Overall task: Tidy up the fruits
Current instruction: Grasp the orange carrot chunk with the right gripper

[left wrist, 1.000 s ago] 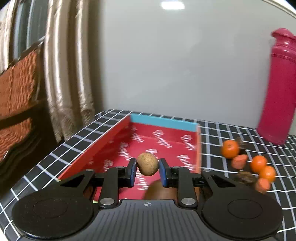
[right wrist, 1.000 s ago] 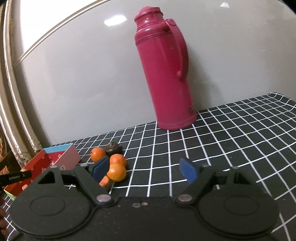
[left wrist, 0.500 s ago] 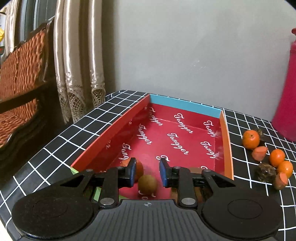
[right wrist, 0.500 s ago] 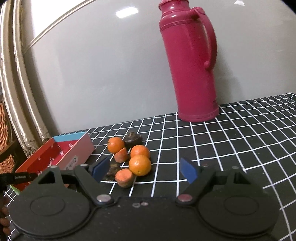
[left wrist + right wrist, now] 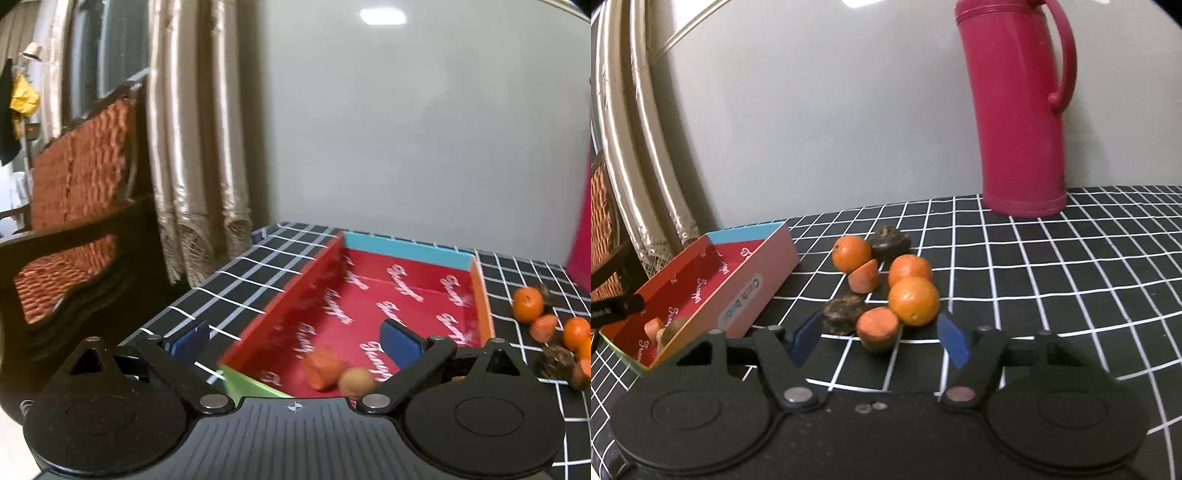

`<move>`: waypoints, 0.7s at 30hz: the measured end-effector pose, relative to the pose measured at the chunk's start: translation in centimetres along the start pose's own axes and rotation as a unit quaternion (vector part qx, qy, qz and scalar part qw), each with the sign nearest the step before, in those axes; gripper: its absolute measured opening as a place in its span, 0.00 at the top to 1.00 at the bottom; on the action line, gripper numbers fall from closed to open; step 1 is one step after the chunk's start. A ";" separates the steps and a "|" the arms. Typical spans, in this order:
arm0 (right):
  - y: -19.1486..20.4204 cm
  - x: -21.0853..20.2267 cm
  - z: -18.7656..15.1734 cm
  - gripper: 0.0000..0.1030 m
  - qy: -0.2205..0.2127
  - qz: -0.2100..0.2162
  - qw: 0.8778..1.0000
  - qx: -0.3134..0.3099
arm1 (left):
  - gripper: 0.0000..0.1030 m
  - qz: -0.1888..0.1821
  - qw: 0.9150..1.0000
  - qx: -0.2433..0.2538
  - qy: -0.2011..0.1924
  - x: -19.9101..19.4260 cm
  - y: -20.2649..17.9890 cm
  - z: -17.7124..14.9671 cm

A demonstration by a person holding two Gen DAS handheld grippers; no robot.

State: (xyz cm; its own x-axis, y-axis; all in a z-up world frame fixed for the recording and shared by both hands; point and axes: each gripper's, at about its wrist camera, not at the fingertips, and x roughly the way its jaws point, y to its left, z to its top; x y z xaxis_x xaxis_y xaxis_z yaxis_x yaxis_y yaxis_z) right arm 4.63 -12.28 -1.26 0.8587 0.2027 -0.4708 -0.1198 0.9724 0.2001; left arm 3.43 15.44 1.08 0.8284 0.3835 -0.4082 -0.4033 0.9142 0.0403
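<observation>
A red box point(image 5: 406, 306) with a blue far wall lies on the checked table; it also shows in the right wrist view point(image 5: 746, 280). In its near end lie a small brown fruit point(image 5: 356, 382) and an orange-red piece point(image 5: 322, 367). My left gripper point(image 5: 295, 341) is open and empty above the box's near left corner. My right gripper point(image 5: 881, 341) is open and empty, just before a pile of oranges point(image 5: 913, 301), cut orange-red pieces point(image 5: 878, 326) and dark brown fruits point(image 5: 844, 314). The pile also shows in the left wrist view point(image 5: 546, 325).
A tall pink thermos point(image 5: 1015, 110) stands at the back right against the grey wall. A curtain point(image 5: 192, 147) and a wicker chair point(image 5: 74, 206) are off the table's left edge. The checked cloth point(image 5: 1052, 277) stretches to the right.
My left gripper let the brown fruit go into the box, opened wide and drew back to the left. My right gripper moved nearer to the fruit pile, still open.
</observation>
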 end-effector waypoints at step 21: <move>0.9 3.6 -0.3 0.72 0.030 -0.025 0.999 0.020 | 0.00 0.138 0.988 -0.058 -0.036 -0.2 8.2 -0.7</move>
State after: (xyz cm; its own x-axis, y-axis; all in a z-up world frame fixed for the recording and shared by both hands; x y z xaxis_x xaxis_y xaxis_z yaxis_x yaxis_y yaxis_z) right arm 7.47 -10.65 -3.03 0.8313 0.1625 -0.5316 -0.0575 0.9763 0.2085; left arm -0.29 22.81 0.85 0.7046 0.6277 -0.3310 -0.6558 0.7542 0.0343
